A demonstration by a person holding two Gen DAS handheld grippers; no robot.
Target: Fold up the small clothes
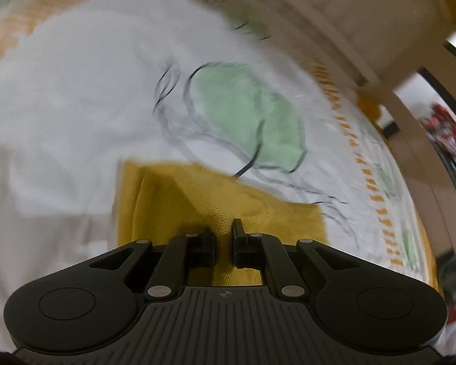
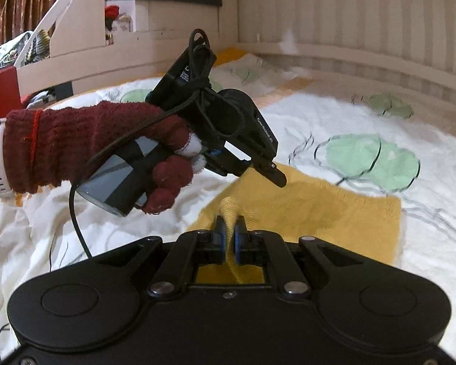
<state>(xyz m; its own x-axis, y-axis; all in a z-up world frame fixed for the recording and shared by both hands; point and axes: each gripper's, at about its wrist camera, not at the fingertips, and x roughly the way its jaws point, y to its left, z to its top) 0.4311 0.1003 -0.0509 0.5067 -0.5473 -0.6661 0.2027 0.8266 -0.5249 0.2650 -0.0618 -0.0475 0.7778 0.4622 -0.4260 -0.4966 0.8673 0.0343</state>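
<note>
Lying mostly flat on the bedspread (image 2: 334, 115), the yellow garment (image 2: 319, 210) looks barely folded: right gripper (image 2: 229, 237) pinches a bunched edge, left gripper (image 1: 223, 240) seems clamped on cloth too, though blurred.

A home bedroom is shown. A bed is covered by a white quilt (image 2: 288, 115) printed with green leaf shapes. It is enclosed by a cream panelled bed frame (image 2: 349, 30). Brown curtains (image 2: 24, 3) and piled clothes (image 2: 12, 48) are seen behind.
</note>
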